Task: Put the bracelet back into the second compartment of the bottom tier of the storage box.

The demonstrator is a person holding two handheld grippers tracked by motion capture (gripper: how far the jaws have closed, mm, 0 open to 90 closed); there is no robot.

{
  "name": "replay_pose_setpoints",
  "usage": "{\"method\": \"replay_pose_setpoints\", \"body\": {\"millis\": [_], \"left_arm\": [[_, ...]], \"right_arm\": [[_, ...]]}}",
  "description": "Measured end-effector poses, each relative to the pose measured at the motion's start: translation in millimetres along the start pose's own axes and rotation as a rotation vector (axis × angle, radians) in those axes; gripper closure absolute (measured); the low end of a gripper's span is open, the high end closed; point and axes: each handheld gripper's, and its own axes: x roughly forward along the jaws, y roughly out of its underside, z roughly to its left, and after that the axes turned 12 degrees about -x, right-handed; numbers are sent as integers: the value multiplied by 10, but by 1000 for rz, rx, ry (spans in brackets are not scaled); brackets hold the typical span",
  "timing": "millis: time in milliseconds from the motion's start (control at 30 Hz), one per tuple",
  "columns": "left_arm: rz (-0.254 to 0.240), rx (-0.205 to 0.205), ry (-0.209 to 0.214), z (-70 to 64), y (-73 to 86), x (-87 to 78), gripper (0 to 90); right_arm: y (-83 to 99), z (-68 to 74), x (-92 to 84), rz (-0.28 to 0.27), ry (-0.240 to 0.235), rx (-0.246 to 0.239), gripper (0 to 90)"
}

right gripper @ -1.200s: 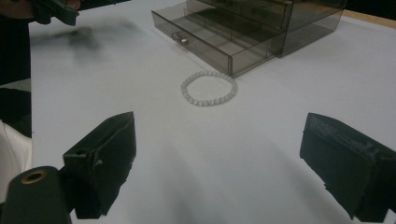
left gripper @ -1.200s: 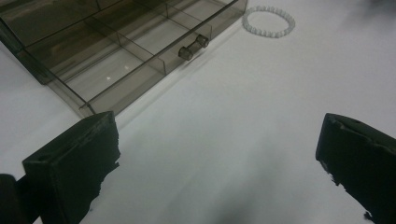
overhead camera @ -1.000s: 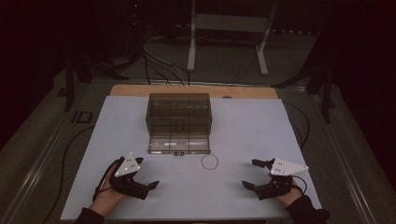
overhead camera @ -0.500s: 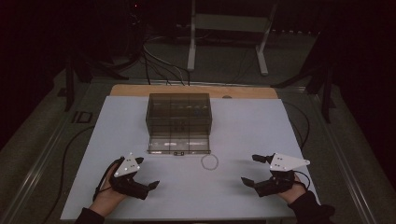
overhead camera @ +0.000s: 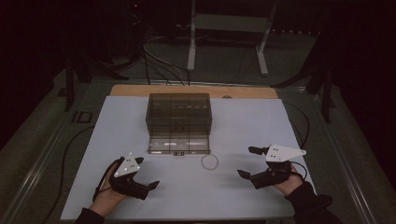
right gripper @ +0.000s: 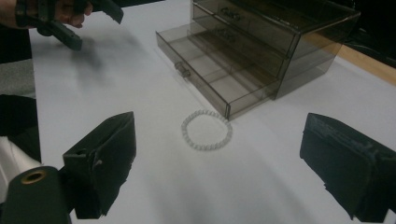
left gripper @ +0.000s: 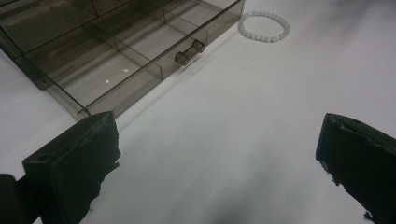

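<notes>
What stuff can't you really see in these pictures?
- Upper drawers of the smoky plastic drawer box: in the high view, dark walls and dim light hide any contents.
- Bracelet: high view, too small to show single beads.
- Open bottom drawer: left gripper view, its far end is cut off by the top edge.

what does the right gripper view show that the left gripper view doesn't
Right gripper view alone: the organizer's upper stacked drawers, the wooden table edge and the left gripper across the table. Left gripper view alone: a close look down into the open drawer's divided compartments. Both share the smoky clear organizer, its open bottom drawer, the drawer's knob, the white bead bracelet and the white table surface.
</notes>
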Motion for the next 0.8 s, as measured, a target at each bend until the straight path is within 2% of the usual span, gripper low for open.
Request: {"method": "replay_pose_setpoints", "body": {"millis": [333,800], "left_arm": [[2,7,-1,-7,-3,-3,0],[1,3,-1,-1,2,0,0]], "right_arm": [[-184,-86,92,1,-2,-25,109],[-279,-177,314,10,-12,-29,109]]}}
